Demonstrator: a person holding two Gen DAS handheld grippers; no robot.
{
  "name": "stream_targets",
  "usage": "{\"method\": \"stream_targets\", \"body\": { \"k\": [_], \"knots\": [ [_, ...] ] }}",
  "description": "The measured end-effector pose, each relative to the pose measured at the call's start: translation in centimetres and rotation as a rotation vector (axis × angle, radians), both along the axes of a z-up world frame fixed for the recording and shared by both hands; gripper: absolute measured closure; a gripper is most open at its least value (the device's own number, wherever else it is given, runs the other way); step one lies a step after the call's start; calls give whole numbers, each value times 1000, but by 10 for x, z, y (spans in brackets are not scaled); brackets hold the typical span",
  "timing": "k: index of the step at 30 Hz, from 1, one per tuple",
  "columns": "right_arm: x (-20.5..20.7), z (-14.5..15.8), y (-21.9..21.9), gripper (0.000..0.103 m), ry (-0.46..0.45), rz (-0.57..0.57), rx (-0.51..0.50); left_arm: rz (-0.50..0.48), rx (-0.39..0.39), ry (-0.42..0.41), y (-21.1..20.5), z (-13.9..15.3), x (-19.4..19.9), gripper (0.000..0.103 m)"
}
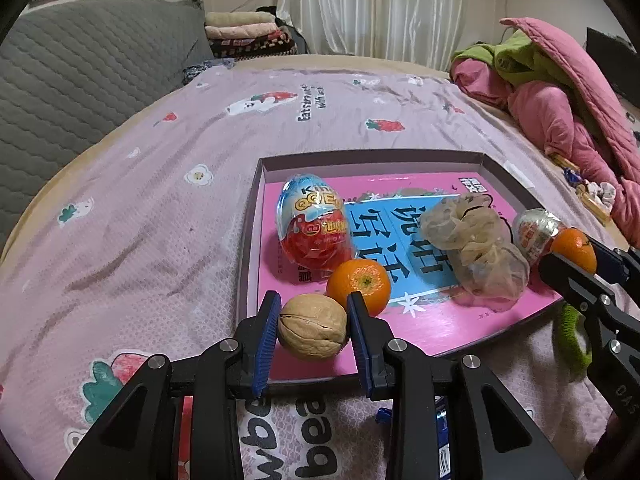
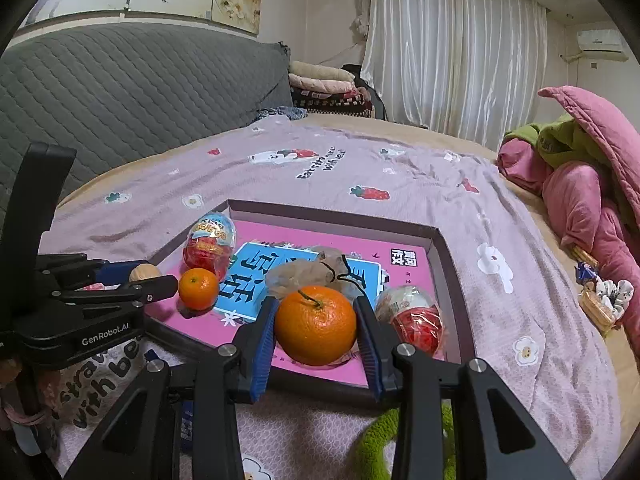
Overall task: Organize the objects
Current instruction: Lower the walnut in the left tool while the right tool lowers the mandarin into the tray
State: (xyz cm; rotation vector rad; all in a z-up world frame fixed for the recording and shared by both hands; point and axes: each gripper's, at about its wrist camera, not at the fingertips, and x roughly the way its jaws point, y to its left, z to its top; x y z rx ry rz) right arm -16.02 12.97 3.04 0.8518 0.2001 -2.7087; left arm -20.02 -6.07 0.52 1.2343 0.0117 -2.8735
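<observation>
My left hand-held gripper [image 1: 313, 322] pinches the walnut [image 1: 312, 326], right hand-held gripper [image 2: 316, 326] clamps an orange [image 2: 315, 325]; both round, either may roll across the tray [image 1: 420, 320] on release.

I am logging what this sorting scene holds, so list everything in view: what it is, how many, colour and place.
tray: one, pink floor, dark rim, on the bedspread.
toy eggs: two, red and blue foil; one at the tray's far left, one at its right.
loose orange: one, on the tray near the left egg.
held orange: one, between the right gripper's fingers.
walnut: one, tan, between the left gripper's fingers.
scrunchie: one, beige gauze, tray middle.
green knit item: one, on the bedspread before the tray.
bedspread: one, lilac, printed.
pink bedding: heap, far right.
left gripper: black, blue pads.
right gripper: the same.
</observation>
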Motion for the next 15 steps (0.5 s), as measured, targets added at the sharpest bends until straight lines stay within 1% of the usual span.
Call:
{"method": "stream_targets", "body": {
  "k": [10, 15],
  "knots": [
    [-8, -7, -1, 65, -31, -7, -2, 7, 0, 5, 0, -1, -4, 68],
    [-12, -12, -1, 65, -51, -12, -2, 11, 13, 3, -2, 0, -6, 68]
  ]
}}
